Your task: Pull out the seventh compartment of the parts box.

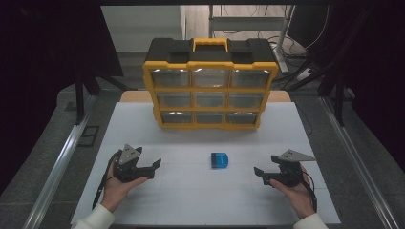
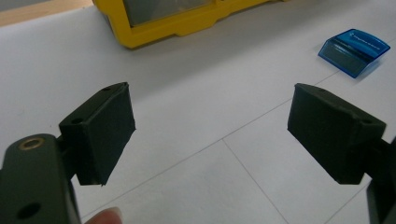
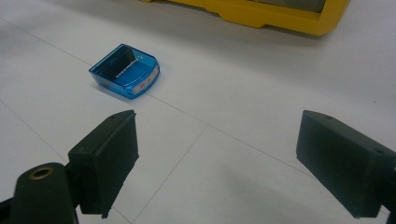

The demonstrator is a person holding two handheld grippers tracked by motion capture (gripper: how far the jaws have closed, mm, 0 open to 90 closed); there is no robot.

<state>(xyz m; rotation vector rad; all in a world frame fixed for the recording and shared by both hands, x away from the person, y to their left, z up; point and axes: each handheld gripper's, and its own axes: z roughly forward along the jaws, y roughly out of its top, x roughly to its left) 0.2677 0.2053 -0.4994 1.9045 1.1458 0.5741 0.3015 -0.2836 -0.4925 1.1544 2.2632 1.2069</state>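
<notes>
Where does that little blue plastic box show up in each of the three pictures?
High view: the blue box lies mid-table, between the two grippers.
Left gripper view: upper right corner, beyond the right jaw.
Right gripper view: upper left, above the left jaw.
Shared landmark: the yellow drawer organizer stands behind the box in all three.

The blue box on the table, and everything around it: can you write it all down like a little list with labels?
blue box: small, see-through blue, lying on the white table, between the two grippers, touching neither
yellow organizer: stands upright at the far side of the table, nine clear drawers in three rows, all shut, black top with a yellow handle
left gripper: held in the left hand, fingers wide apart, holding nothing
right gripper: held in the right hand, fingers wide apart, holding nothing
</notes>
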